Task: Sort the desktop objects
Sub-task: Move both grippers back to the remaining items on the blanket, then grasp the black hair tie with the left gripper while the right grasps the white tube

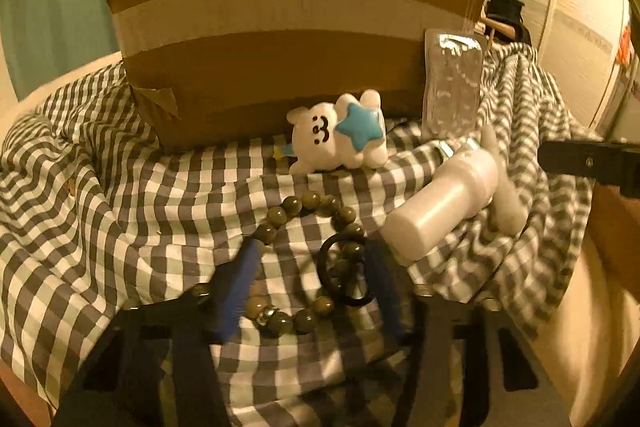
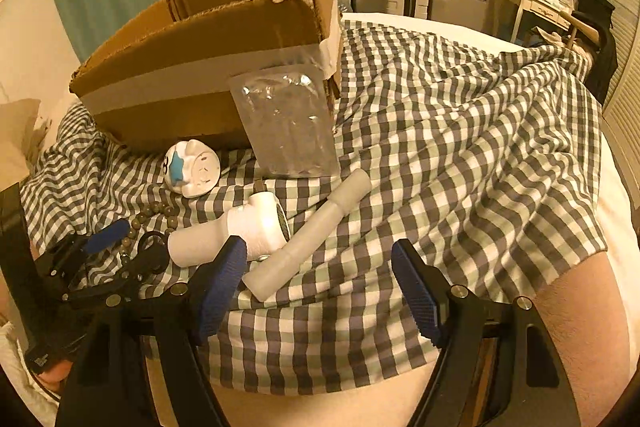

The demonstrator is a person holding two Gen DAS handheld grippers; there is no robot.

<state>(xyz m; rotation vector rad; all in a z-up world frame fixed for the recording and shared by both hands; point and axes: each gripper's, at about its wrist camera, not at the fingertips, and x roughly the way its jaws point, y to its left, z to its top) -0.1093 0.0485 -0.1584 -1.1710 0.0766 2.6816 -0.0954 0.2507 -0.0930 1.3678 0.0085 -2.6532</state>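
Left hand-held gripper [image 1: 310, 281] released, jaws straddling bead bracelet [image 1: 304, 263] and black hair tie [image 1: 346, 271] near the bed's front edge; right hand-held gripper [image 2: 320, 287] released. Close low, catch beads only, then lift to cardboard box [image 1: 280, 39].

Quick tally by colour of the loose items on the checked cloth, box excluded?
White: 3 – white plush toy with blue star, white plastic bottle, white plastic tube
Clear: 1 – clear plastic blister pack
Olive-green: 1 – green bead bracelet
Black: 1 – black hair tie
Total: 6
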